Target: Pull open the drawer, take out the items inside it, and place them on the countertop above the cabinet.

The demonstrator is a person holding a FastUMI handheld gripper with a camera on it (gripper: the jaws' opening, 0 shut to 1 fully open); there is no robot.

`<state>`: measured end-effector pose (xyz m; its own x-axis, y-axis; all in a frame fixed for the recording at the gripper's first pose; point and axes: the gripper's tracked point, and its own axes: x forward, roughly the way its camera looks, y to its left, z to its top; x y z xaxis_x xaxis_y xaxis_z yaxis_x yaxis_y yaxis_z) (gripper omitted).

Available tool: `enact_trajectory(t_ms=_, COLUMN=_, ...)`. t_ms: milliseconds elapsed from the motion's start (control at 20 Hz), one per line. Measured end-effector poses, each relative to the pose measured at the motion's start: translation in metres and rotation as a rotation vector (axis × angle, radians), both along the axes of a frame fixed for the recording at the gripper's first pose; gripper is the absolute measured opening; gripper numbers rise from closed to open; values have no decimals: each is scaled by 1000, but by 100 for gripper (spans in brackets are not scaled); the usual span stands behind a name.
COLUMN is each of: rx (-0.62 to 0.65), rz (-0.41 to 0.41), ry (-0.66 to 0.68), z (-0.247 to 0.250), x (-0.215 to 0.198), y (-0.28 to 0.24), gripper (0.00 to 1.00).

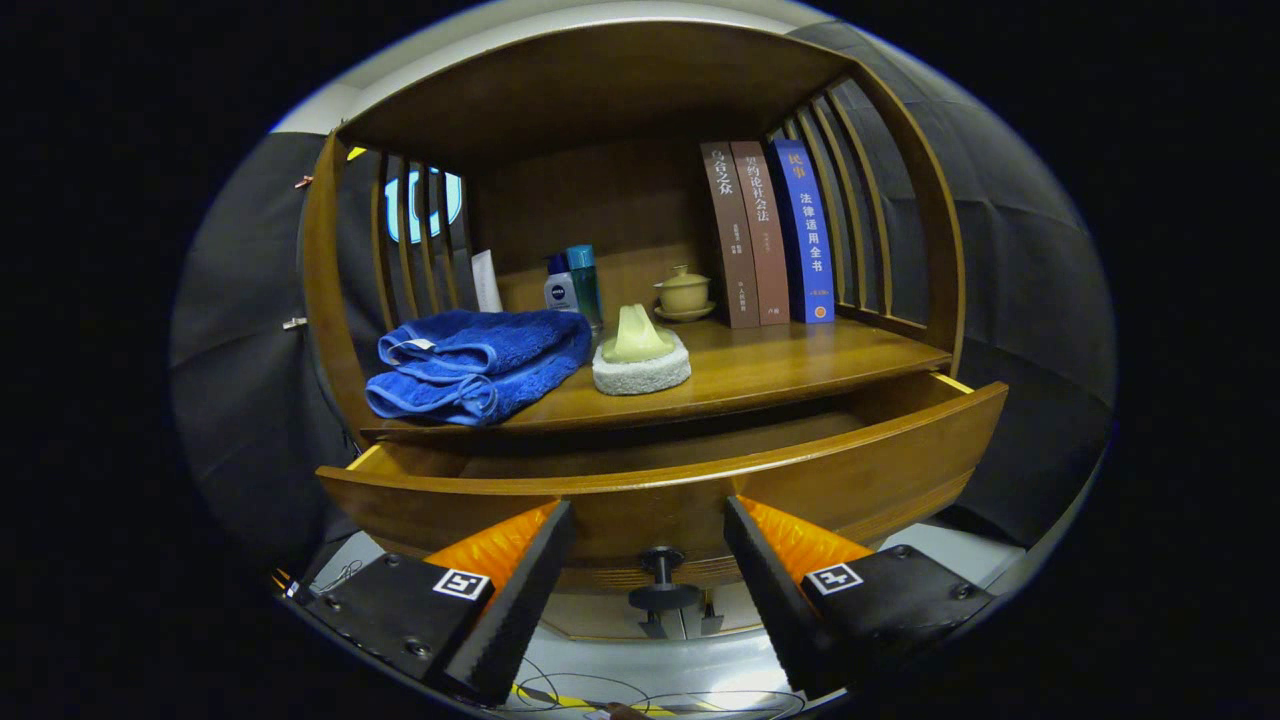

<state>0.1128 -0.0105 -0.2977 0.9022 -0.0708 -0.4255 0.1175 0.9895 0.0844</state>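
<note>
Your claw [648,560] is spread wide and grips nothing; the drawer's knob [661,580] sits between the two fingers, touched by neither. The drawer [840,480] itself stands pulled partway out under the shelf [760,375].

The main risk is reaching in blind. From this low angle the drawer's front board hides the inside, so you cannot tell what lies in there, or whether anything does. If you dip in without lifting the claw to look over the front edge, you may knock an item to the back or clip the board with a fingertip.

The gap between drawer and shelf looks narrow. A tall item lifted straight up could catch on the shelf's underside; pulling the drawer further out first would probably help.

The shelf is already busy: a folded blue towel [475,365] at the left, a pale soap on a white sponge [640,362] beside it, bottles [575,285] and a lidded cup [684,293] behind, and books [768,232] upright on the right. Set things down carelessly and you could tip one.
</note>
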Motion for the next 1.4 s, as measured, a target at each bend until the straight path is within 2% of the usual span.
enact_trajectory(t_ms=350, rx=6, rz=4, ry=9, z=-7, x=34, y=-2, gripper=99)
enact_trajectory(t_ms=650, rx=18, rz=-6, ry=16, z=-12, x=43, y=-3, gripper=99)
enact_trajectory(t_ms=1200, rx=25, rz=8, ry=28, z=-15, x=36, y=-3, gripper=99)
enact_trajectory(t_ms=1400, rx=14, rz=18, ry=7, z=12, x=16, y=-5, gripper=99)
